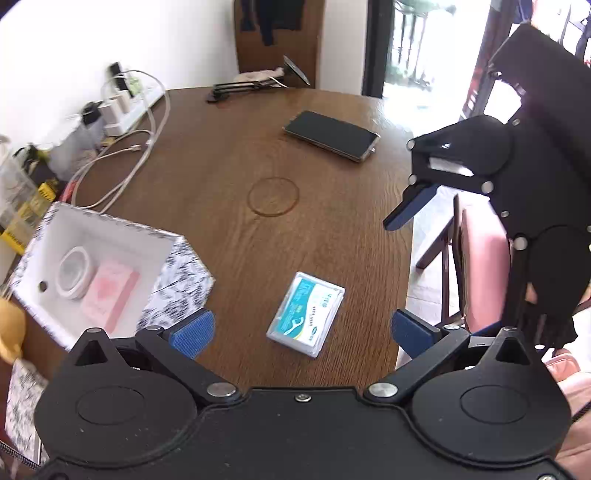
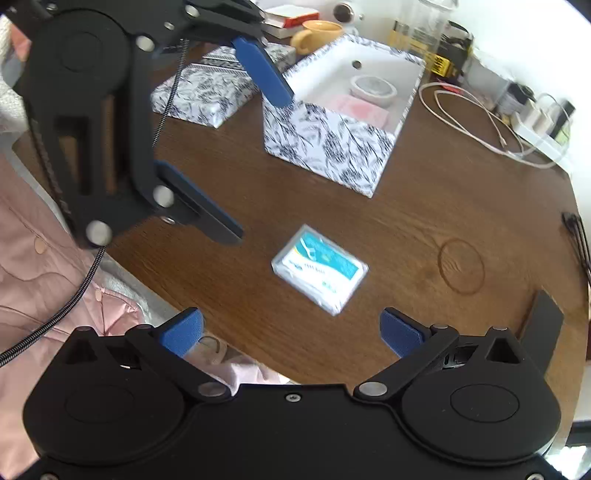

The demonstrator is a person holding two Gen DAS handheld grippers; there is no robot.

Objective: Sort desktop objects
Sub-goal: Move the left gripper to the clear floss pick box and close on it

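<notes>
A clear floss-pick box (image 1: 306, 314) with a teal and white label lies flat on the brown table (image 1: 240, 166), near its front edge. My left gripper (image 1: 301, 332) hovers just before it, open, the box lying between and beyond its blue fingertips. In the right wrist view the same box (image 2: 319, 269) lies ahead of my right gripper (image 2: 291, 328), also open and holding nothing. The left gripper (image 2: 260, 168) shows there at upper left, jaws wide. A patterned open box (image 1: 177, 280) to the left holds a round white container (image 1: 74, 273) and a pink packet (image 1: 109, 295).
A dark phone (image 1: 330, 134) lies at the far side of the table. White cables (image 1: 122, 162) and a power strip (image 1: 122, 107) run along the left wall. The box lid (image 2: 207, 92) and a yellow mug (image 2: 317, 35) sit behind the box. A pink chair (image 1: 480, 258) stands on the right.
</notes>
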